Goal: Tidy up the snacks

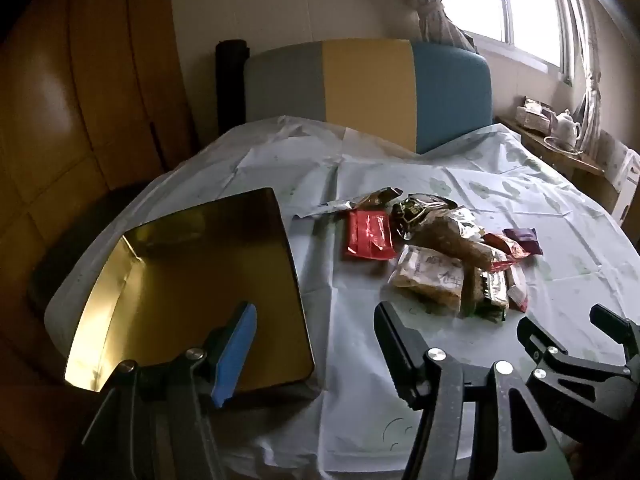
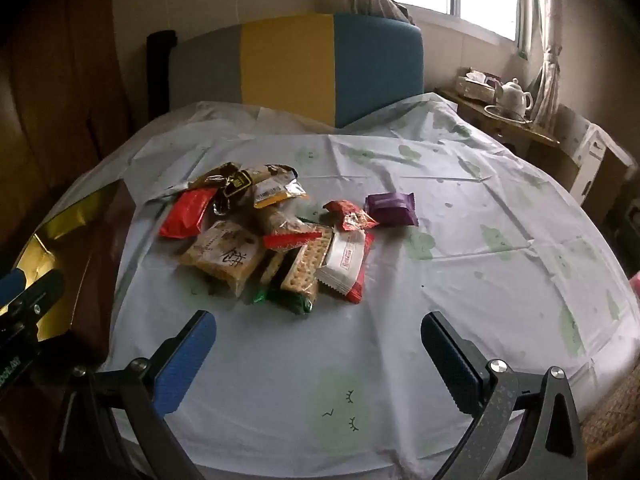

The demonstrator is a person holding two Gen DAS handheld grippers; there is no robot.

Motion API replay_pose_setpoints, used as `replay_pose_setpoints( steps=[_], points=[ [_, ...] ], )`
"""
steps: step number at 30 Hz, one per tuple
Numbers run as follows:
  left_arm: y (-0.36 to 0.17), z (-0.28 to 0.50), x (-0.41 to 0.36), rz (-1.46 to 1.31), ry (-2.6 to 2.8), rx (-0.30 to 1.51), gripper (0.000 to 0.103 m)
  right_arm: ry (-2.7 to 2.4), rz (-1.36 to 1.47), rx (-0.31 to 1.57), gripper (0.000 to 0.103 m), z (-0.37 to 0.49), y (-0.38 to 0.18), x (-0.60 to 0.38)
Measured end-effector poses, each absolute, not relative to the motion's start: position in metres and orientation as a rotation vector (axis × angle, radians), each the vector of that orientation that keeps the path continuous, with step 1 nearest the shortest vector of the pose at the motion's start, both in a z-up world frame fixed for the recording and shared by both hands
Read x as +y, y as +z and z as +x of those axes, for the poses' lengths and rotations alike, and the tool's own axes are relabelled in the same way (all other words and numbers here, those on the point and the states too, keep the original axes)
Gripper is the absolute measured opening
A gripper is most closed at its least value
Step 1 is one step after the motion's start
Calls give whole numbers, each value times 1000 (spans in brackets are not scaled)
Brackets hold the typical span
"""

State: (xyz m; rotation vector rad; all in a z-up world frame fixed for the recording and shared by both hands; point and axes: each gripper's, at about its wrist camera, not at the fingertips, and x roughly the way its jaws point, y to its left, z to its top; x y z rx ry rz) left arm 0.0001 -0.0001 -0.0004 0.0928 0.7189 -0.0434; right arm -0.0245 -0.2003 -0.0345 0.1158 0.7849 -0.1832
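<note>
While both claws gape, snacks (image 2: 276, 236) lie piled beside tin (image 1: 192, 292).

One gold-lined tin (image 1: 192, 280) on the left, one pile of roughly a dozen snack packets (image 2: 276, 236) in the middle, one purple packet (image 2: 391, 209) at its right edge, one white teapot (image 2: 514, 94) far right, two grippers near.

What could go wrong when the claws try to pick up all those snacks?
The snacks lie heaped on each other, so grabbing one packet could drag or knock its neighbours about. The gold box sits at the table's edge, so a bump from the left claw might push it off. The tablecloth is thin and creased; the right claw could snag it.
</note>
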Motion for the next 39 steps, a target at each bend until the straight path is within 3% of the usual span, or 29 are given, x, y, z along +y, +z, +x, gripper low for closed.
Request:
replay_pose_setpoints(
  steps=[39],
  points=[
    [-7, -1, -1, 99, -52, 731, 62, -155, 17, 756, 103, -28, -29, -181]
  ],
)
